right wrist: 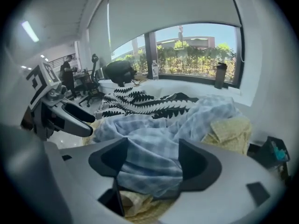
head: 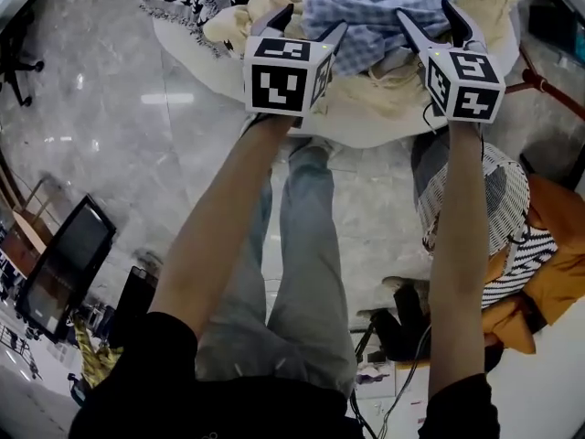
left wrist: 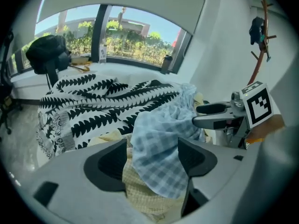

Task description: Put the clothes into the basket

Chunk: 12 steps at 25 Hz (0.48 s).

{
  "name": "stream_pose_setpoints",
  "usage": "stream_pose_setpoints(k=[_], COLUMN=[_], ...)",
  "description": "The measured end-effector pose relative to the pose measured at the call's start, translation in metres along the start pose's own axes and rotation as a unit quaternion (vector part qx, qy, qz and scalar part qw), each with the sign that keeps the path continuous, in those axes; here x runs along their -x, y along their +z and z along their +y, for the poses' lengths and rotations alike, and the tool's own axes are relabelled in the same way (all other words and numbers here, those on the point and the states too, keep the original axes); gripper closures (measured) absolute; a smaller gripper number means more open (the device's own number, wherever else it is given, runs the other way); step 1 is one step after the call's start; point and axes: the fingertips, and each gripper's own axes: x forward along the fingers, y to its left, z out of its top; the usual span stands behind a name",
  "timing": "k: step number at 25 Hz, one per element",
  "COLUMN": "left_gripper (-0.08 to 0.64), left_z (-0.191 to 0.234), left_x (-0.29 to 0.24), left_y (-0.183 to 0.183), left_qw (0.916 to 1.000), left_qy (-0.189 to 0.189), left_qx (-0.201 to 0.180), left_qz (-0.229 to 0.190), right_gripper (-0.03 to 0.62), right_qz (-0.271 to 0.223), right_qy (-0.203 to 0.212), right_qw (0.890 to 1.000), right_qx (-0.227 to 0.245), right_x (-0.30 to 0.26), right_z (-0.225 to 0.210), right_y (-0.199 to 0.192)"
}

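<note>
Reaching forward and down on two bare forearms, the left gripper (head: 311,24) and right gripper (head: 428,15) hover side by side over the far heap of clothes; each carries a black-and-white marker cube (head: 283,76); both pairs of jaws stand wide apart, clamping nothing, with the blue checked cloth (head: 384,3) bunched loosely between them, lying over a cream cloth (head: 366,99); the mesh basket (head: 498,199) sits at the near right on the floor, with a striped garment (head: 526,262) and an orange garment (head: 559,240) against it.
</note>
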Motion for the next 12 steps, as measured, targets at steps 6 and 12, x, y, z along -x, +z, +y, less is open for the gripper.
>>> stream_pose_setpoints(k=[6, 12], left_gripper=[0.25, 0.252], left_z=[-0.007, -0.021], left_x=[-0.031, -0.066], left_y=[-0.017, -0.041], left_qw=[0.999, 0.9949], left_qy=[-0.027, -0.044], left_qx=[0.022, -0.004], left_qz=[0.03, 0.091], right_gripper=[0.285, 0.29], right_qz=[0.058, 0.092], right_qy=[0.03, 0.038], right_qw=[0.998, 0.995], right_qx=[0.015, -0.016], right_x=[-0.035, -0.056], right_z=[-0.004, -0.003], right_y=[-0.022, -0.039])
